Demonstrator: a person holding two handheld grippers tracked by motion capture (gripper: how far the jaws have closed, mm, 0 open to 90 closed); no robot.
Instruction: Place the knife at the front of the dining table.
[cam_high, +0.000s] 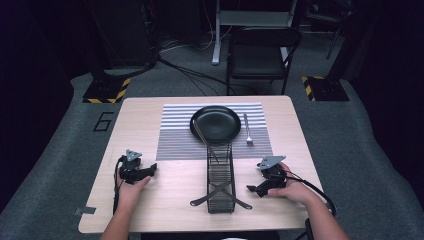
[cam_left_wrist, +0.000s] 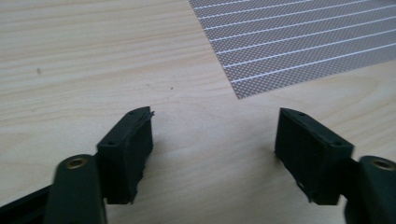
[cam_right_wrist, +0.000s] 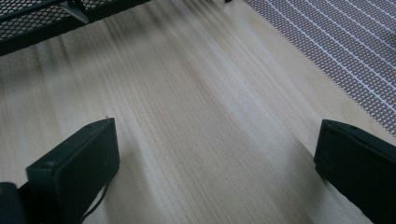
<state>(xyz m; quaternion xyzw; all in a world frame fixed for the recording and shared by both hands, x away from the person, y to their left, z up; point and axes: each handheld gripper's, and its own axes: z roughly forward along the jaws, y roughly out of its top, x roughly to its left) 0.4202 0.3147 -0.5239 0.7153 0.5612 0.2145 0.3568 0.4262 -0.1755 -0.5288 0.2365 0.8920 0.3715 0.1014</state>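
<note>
The right gripper (cam_right_wrist: 217, 163) has its two black jaws spread wide over bare pale wood of the desk (cam_right_wrist: 196, 107), nothing between them. A black mesh basket (cam_right_wrist: 42, 21) crosses the top left corner; a striped placemat (cam_right_wrist: 345, 51) fills the top right.

Striped placemat (cam_left_wrist: 299, 42) cut off by the top and right edges in the left gripper view; in the right gripper view it runs out past the top right corner. Wire mesh basket (cam_right_wrist: 42, 21) there clipped to a corner strip at the top left edge, counter (cam_right_wrist: 196, 116) grain blurred beside it. High view: utensils in the basket (cam_high: 220, 180) too dark and small to identify; plate (cam_high: 215, 123) hides part of the placemat's middle.
</note>
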